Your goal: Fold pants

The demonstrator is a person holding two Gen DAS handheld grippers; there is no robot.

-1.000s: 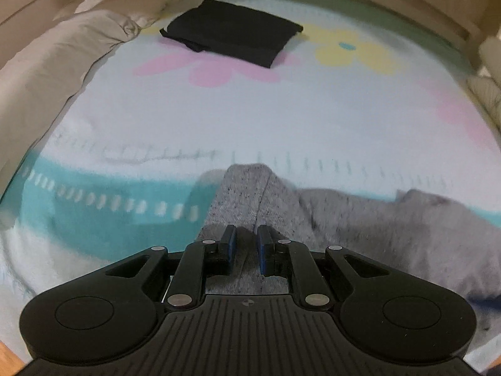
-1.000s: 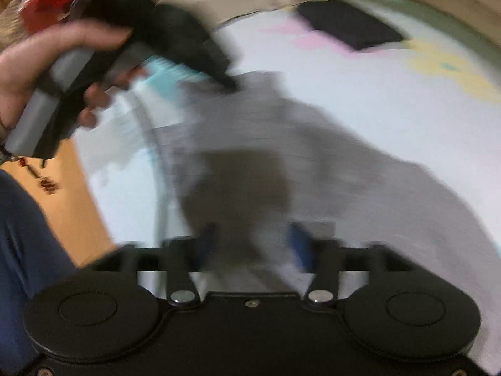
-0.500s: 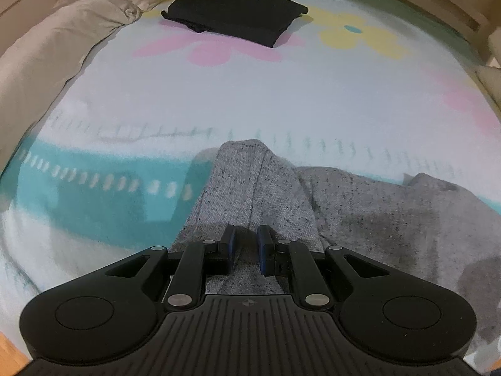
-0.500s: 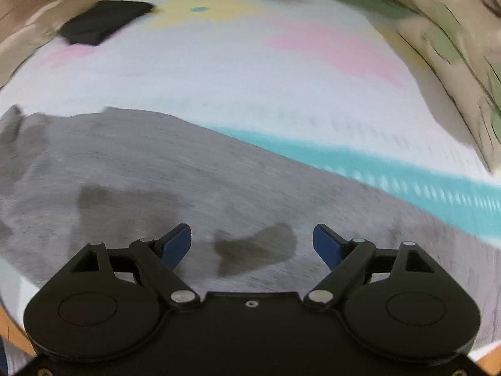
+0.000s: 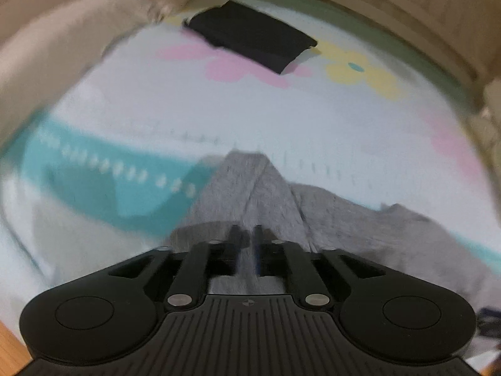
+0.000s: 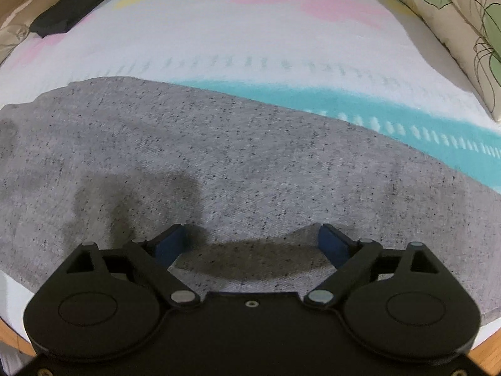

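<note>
**Grey pants spread out, both tongs over them**

While the left tongs sit low over a narrow grey strip of the pants, their jaws have just been easing apart and now stand a little way open, with cloth showing in the slim gap; the view is blurred, so whether the pads press the fabric I cannot tell. Over at the right tongs the jaws have just been widening too and stand far apart, empty, poised just above the flat grey cloth, their shadow falling on it.

From the right tongs the pants run from 9 o'clock across to 3 o'clock, lying flat on the bedspread. A folded black garment rests well apart at 11 o'clock, and a leaf-patterned pillow lies at 2 o'clock.

I judge the pants soft, light and limp, a speckled knit that will sag and drag, not slide. Best to pinch an edge or hem at both ends and lift together, so the fold falls even.

No brand, label or readable writing shows anywhere.
</note>
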